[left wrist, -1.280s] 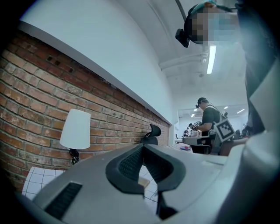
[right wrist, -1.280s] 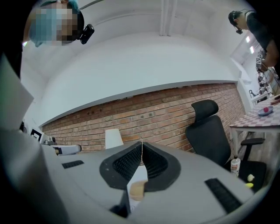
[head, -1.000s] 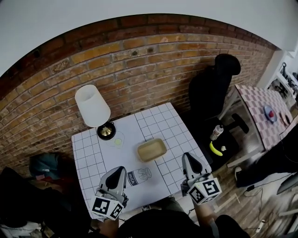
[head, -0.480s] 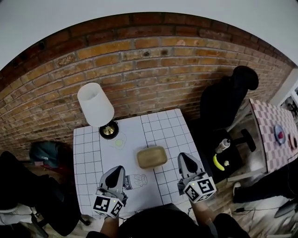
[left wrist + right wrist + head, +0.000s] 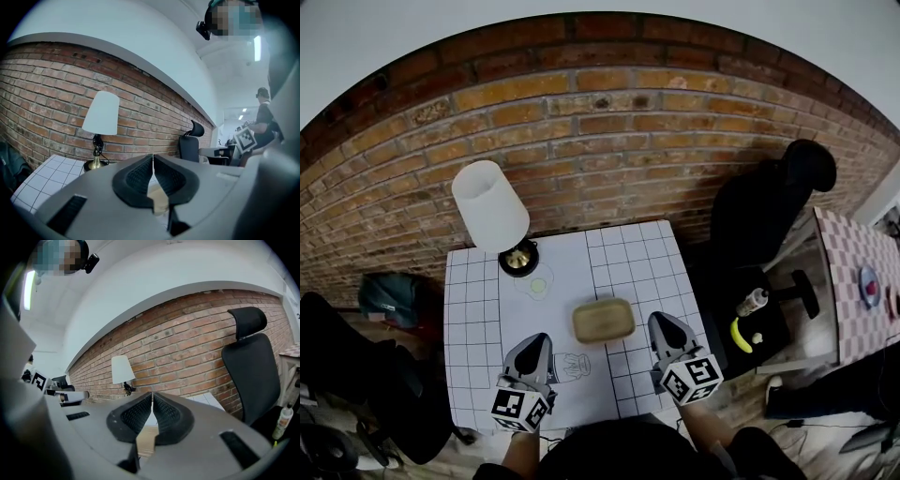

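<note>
My left gripper (image 5: 535, 340) hovers over the front left of the white gridded table (image 5: 628, 253), shut with nothing between its jaws. A clear cup (image 5: 570, 366) with a drawn label lies just to its right. My right gripper (image 5: 659, 321) is over the front right, also shut and empty. Between the two, a little farther back, sits a tan oblong dish (image 5: 604, 321). In the left gripper view the closed gripper (image 5: 153, 157) points towards the lamp (image 5: 103, 114). The right gripper view shows the right gripper (image 5: 152, 394) shut, with the dish (image 5: 147, 434) just below it.
A white-shaded lamp (image 5: 490, 206) on a brass base stands at the table's back left, before a brick wall (image 5: 609, 122). A small pale green thing (image 5: 538, 286) lies near it. Right of the table are a black office chair (image 5: 773, 211), a bottle (image 5: 751, 301) and a banana (image 5: 737, 333).
Both gripper views have tipped downward, showing less ceiling and more brick wall and lamp. Both grippers stay shut near the table's front edge, and the things on the table have not moved.
</note>
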A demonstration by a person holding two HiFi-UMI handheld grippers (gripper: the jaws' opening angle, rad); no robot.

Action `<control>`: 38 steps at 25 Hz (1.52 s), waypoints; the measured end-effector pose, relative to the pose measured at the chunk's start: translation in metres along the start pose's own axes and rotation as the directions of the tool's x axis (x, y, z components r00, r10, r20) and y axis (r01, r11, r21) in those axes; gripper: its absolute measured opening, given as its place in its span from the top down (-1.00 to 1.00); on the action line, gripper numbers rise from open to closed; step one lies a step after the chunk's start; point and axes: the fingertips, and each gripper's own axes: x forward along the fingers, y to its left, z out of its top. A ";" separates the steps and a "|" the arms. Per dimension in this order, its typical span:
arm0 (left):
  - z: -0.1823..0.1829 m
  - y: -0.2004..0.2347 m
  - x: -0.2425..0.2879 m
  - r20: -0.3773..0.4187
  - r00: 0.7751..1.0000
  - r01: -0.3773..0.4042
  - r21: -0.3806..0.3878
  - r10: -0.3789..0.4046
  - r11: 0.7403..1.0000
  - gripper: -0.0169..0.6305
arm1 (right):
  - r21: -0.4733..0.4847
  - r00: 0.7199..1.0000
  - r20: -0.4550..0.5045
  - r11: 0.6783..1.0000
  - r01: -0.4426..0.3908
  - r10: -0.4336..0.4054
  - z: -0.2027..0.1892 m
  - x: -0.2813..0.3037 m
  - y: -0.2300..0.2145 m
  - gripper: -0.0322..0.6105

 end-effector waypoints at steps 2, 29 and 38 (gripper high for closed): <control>-0.011 0.001 0.003 -0.021 1.000 -0.006 -0.009 0.006 1.000 0.91 | 0.007 1.000 -0.017 1.000 -0.011 0.011 -0.009 0.004 -0.002 0.88; -0.126 0.011 0.052 -0.256 0.966 -0.096 -0.275 0.023 0.957 0.33 | 0.163 0.938 -0.335 0.986 -0.039 0.093 -0.130 0.045 -0.035 0.43; -0.144 0.011 0.074 -0.260 0.965 -0.087 -0.384 -0.017 0.919 0.30 | 0.240 0.926 -0.349 0.969 -0.057 0.141 -0.141 0.059 -0.038 0.43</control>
